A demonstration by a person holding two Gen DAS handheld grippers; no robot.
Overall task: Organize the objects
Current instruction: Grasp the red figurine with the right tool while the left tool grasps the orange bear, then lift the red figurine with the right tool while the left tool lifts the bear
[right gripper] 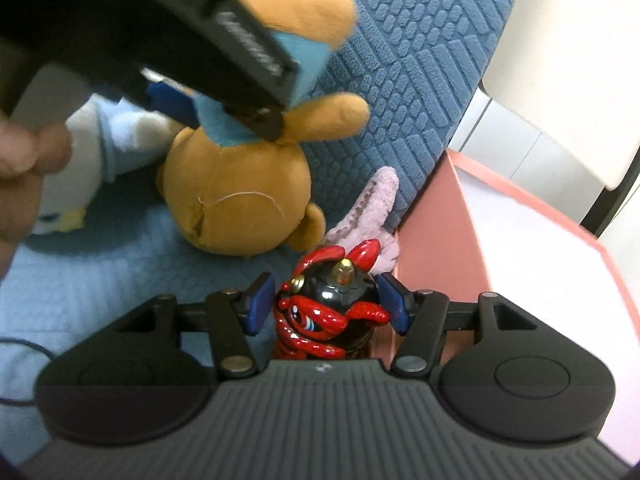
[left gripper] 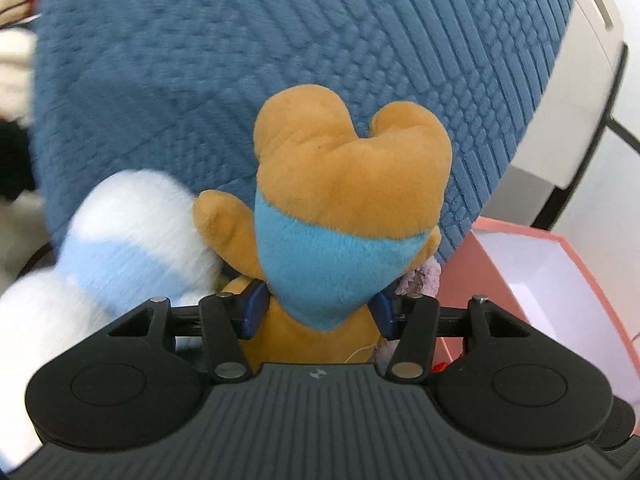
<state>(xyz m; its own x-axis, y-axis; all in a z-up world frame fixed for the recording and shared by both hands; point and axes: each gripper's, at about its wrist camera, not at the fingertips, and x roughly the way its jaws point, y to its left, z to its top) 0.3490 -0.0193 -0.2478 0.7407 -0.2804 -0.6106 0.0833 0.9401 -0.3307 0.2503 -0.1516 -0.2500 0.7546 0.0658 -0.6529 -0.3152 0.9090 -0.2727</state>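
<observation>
An orange-brown plush toy [left gripper: 352, 168] with a light blue scarf sits upright against a blue textured cushion [left gripper: 200, 60]. My left gripper [left gripper: 320, 308] is shut on its neck, blue pads pressing the scarf from both sides. In the right wrist view that gripper [right gripper: 224, 120] comes in from the upper left over the plush toy [right gripper: 236, 192], held by a person's hand [right gripper: 24, 168]. My right gripper [right gripper: 327, 304] is shut on a glossy red and black figurine [right gripper: 328, 312], just left of a pink box [right gripper: 436, 232].
A white and light blue plush [left gripper: 120, 232] leans against the orange one's left side. A lilac fuzzy item [right gripper: 372, 208] lies between the cushion and the pink box [left gripper: 560, 264], whose inside is white. A black cable [right gripper: 24, 348] runs over light blue cloth. White furniture [left gripper: 592, 80] stands right.
</observation>
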